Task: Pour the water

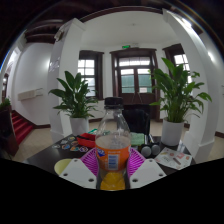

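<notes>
A clear plastic bottle [112, 148] with orange liquid, an orange-and-blue label and a dark cap stands upright between my fingers. My gripper [112, 170] is shut on the bottle: both purple pads [90, 160] press against its sides at label height. The bottle hides what lies straight ahead on the table. No cup or other vessel shows clearly.
A dark table [48, 152] lies beyond the fingers with small items on it: a green object [63, 166] at the left, a white paper item [176, 158] at the right. Two potted plants [76, 98] stand behind, in front of windows and a door.
</notes>
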A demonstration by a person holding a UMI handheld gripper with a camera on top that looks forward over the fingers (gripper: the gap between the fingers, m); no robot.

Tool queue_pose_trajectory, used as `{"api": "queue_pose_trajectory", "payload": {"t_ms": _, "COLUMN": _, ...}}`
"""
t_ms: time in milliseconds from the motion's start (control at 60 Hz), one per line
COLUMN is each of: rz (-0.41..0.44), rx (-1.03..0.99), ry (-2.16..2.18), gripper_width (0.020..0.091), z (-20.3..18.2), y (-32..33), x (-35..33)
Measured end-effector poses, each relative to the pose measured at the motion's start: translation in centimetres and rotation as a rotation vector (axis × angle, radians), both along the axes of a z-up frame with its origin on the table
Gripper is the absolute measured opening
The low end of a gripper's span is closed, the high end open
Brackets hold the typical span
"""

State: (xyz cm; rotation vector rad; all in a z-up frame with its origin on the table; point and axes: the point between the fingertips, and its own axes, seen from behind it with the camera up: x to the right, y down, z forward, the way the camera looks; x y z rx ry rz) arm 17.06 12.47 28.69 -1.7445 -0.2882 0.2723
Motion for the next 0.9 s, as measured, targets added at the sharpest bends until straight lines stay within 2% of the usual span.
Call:
{"api": "queue_pose_trajectory", "payload": {"t_ms": 200, "rz": -0.004, "rx": 0.027, "ry": 0.014, "gripper_width": 0.0326, "z": -2.4, "y": 0.5, "x": -2.1}}
{"api": "queue_pose_trajectory", "payload": {"t_ms": 333, "rz": -0.01, "rx": 0.028, "ry": 0.044, "gripper_width": 0.0336, "z": -4.6, "y": -0.1, "x": -0.8}}
{"api": "queue_pose_trajectory", "payload": {"t_ms": 417, "rz": -0.02, "rx": 0.045, "ry": 0.025, "gripper_width": 0.0326, "z": -4.3, "y": -0.4, "x": -0.9}}
{"api": "queue_pose_trajectory", "payload": {"t_ms": 433, "rz": -0.021, "rx": 0.052, "ry": 0.015, "gripper_width": 0.0326, "z": -3.6, "y": 0.3, "x": -2.6}}
{"api": "queue_pose_trajectory", "payload": {"t_ms": 450, "rz": -0.02, "rx": 0.055, "ry": 0.008, "gripper_width": 0.0325, "z": -4.5, "y": -0.7, "x": -1.0}}
{"api": "queue_pose_trajectory", "payload": {"t_ms": 533, "rz": -0.022, "rx": 0.069, "ry": -0.035, "gripper_width": 0.0336, "z": -4.7, "y": -0.8, "x": -1.1}}
{"api": "queue_pose_trajectory", "payload": {"t_ms": 650, "rz": -0.052, "rx": 0.082, "ry": -0.033, "gripper_width": 0.0449, "z": -4.5, "y": -0.9, "x": -1.2}}
{"api": "queue_pose_trajectory", "payload": {"t_ms": 767, "rz": -0.076, "rx": 0.061, "ry": -0.037, "gripper_width": 0.0527, "z": -4.5, "y": -1.1, "x": -0.8}}
{"api": "queue_pose_trajectory", "payload": {"t_ms": 833, "rz": -0.105, "rx": 0.041, "ry": -0.036, "gripper_width": 0.0694, "z": -4.6, "y": -1.6, "x": -0.1}}
{"api": "queue_pose_trajectory", "payload": {"t_ms": 850, "rz": -0.111, "rx": 0.041, "ry": -0.034, "gripper_width": 0.0699, "z": -4.5, "y": -1.7, "x": 0.1}}
{"api": "queue_pose_trajectory", "payload": {"t_ms": 883, "rz": -0.126, "rx": 0.041, "ry": -0.028, "gripper_width": 0.076, "z": -4.4, "y": -2.1, "x": 0.4}}
{"api": "queue_pose_trajectory", "payload": {"t_ms": 900, "rz": -0.134, "rx": 0.039, "ry": -0.025, "gripper_width": 0.0755, "z": -4.3, "y": -2.4, "x": 0.6}}
